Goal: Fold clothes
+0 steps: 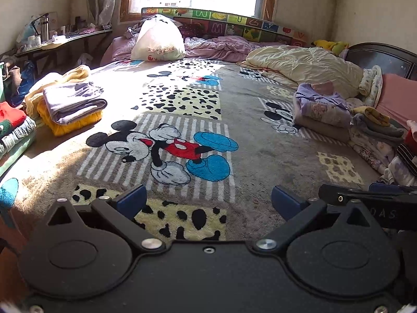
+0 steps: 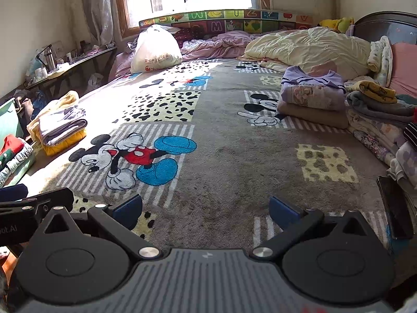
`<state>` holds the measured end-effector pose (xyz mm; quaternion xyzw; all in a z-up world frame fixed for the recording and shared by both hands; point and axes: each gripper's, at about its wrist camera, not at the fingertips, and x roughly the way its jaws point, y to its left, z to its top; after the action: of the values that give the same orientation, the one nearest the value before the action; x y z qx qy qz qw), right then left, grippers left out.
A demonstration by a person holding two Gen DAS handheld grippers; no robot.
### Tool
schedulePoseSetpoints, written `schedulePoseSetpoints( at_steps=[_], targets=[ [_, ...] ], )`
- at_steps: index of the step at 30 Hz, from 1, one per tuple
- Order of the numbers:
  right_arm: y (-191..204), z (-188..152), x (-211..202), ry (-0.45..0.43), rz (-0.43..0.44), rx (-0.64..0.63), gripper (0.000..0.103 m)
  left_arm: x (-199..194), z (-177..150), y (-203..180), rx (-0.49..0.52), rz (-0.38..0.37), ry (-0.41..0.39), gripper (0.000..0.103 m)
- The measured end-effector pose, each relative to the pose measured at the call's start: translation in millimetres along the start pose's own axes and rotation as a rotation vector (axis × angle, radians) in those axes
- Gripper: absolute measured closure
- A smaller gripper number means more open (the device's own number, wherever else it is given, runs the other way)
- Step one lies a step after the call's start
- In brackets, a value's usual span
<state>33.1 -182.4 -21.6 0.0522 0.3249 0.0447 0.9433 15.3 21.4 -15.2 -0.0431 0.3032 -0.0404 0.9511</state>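
While both grippers' fingers (image 1: 285, 200) (image 2: 282, 212) stand apart, empty, folded stack (image 2: 312, 99) on cartoon-mouse blanket (image 2: 221, 156), print unreadable.

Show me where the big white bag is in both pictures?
Left wrist view: the white bag sits upper left of centre, at the far end of the bed, below the window.
Right wrist view: the white bag is again upper left of centre, below the window.
Shared landmark: the alphabet mat stands just behind it in both.
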Motion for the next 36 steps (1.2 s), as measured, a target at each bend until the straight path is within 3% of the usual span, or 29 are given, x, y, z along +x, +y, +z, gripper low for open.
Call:
schedulePoseSetpoints(
  at_steps=[9, 17, 36],
  targets=[
    [-7.2, -7.2, 8.7, 0.017, 0.023, 0.012, 0.0, 3.1, -2.3, -10.1, 0.058, 0.067, -0.01, 0.0],
    [-10.7, -9.4, 15.3, 0.026, 0.03, 0.01, 0.0, 8.1, -5.2, -17.1, 0.087, 0.053, 0.0, 0.0],
    [-9.4, -8.1, 11.6, 0.007, 0.03, 0.003, 0.0, 14.9, -9.3, -6.7, 0.029, 0.029, 0.018, 0.0]
  ],
)
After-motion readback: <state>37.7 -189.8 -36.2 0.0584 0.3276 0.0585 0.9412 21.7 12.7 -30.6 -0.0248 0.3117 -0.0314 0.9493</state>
